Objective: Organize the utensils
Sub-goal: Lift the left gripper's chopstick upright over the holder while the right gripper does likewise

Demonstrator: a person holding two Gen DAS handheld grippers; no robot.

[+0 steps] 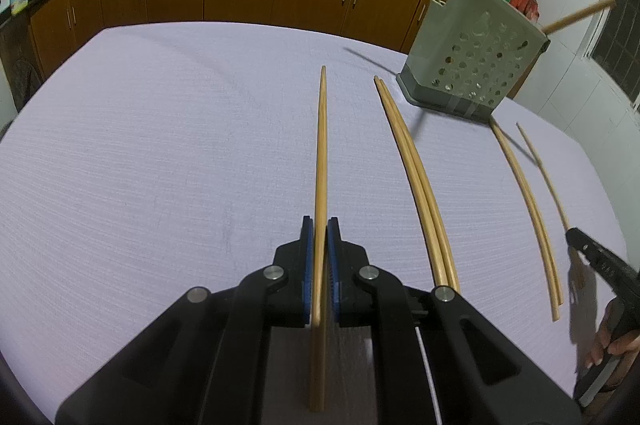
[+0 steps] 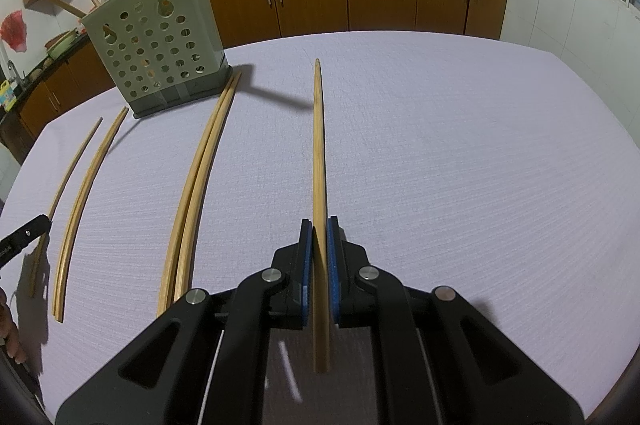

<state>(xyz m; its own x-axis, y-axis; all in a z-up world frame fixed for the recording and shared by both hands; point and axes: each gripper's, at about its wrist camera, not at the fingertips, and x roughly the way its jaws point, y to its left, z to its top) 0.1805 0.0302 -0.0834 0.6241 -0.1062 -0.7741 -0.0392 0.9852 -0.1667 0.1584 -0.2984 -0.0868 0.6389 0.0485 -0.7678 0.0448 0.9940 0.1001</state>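
My left claw (image 1: pixel 320 225) is closed on a single chopstick (image 1: pixel 321 145), pinched toward its back end, so most of it runs out to 12 o'clock. My right claw (image 2: pixel 319 225) is closed on a second chopstick (image 2: pixel 318 145) in the same way. I cannot tell whether either tip touches the cloth of the counter (image 1: pixel 160 145).

The holder (image 1: pixel 476 45) stands at the far side, at 1 o'clock from my left claw and 10 o'clock from my right. A few sticks lean out of its top. A near pair (image 1: pixel 412 165) and a far pair (image 1: pixel 528 193) lie loose between my claws.

I judge the long overhang to be the main risk. A thin, round stick held this far back can pivot between the pads, and the tip would then wander as I tilt it toward the opening. If it catches the rim or a leaning stick, it could twist out of my grip or nudge the holder, which looks light.

Bringing both claws in together risks the two sticks crossing at the opening. A low sweep inward could also roll the loose pairs apart or off the edge.
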